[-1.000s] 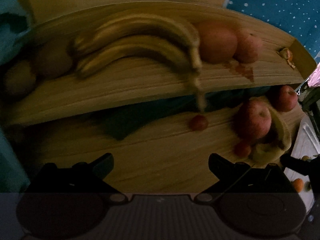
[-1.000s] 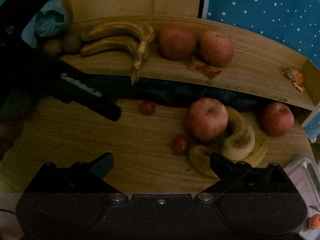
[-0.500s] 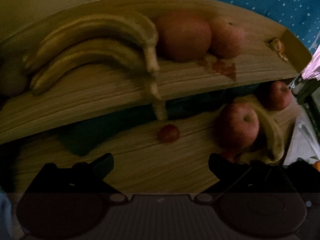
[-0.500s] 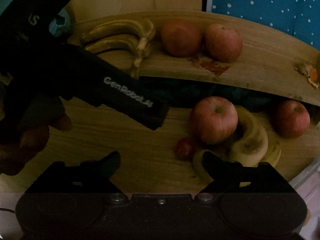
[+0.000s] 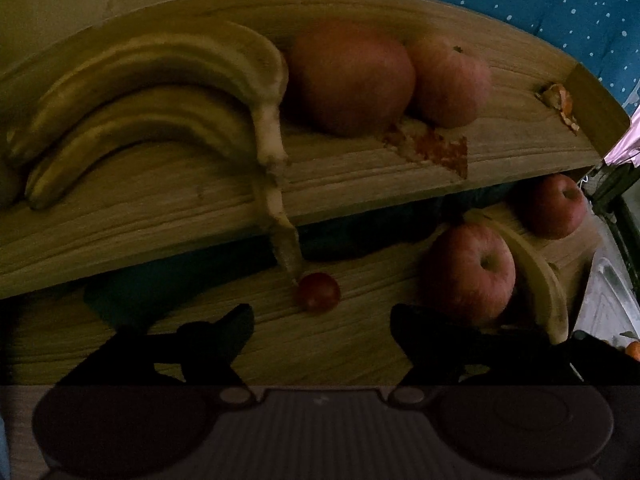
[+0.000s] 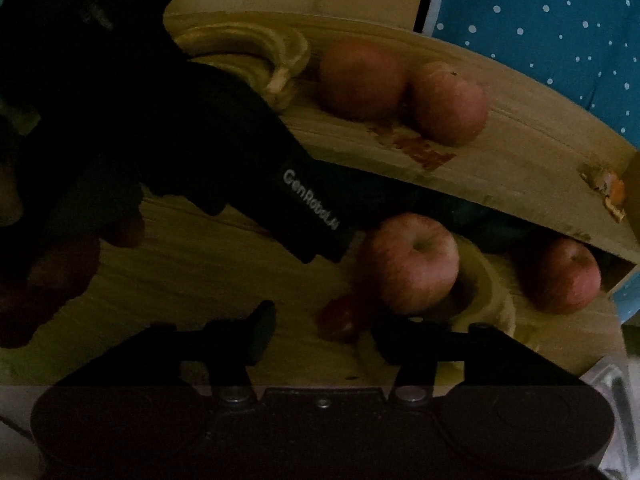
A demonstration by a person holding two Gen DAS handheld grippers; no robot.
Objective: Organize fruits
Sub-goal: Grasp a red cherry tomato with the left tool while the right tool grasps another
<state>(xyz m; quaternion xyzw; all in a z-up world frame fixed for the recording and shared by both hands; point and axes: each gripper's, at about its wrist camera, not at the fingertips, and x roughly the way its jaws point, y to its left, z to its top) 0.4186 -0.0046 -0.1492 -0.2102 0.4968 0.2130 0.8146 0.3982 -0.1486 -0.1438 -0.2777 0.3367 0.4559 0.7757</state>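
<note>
On the upper wooden shelf (image 5: 160, 208) lie two bananas (image 5: 140, 92) beside two apples (image 5: 348, 80). Below, a small red tomato (image 5: 319, 292) rests on the lower wooden board, just ahead of my open left gripper (image 5: 322, 320). To its right an apple (image 5: 468, 272) leans on a banana (image 5: 532, 272), with another apple (image 5: 552, 206) behind. In the right wrist view a second small tomato (image 6: 340, 316) sits at the tips of my right gripper (image 6: 324, 326), whose fingers stand partly narrowed and apart. The apple (image 6: 412, 264) is just beyond it.
The left gripper's black body (image 6: 308, 204) crosses the right wrist view from the upper left, held by a hand (image 6: 48, 272). An orange peel scrap (image 5: 560, 100) and a red stain (image 5: 432, 148) mark the shelf. A metal tray (image 5: 608, 300) lies at the right, with blue dotted cloth (image 5: 520, 0) behind.
My left gripper has moved forward and right, closing in on the first tomato. The right gripper has advanced to the second tomato and its fingers have narrowed.
</note>
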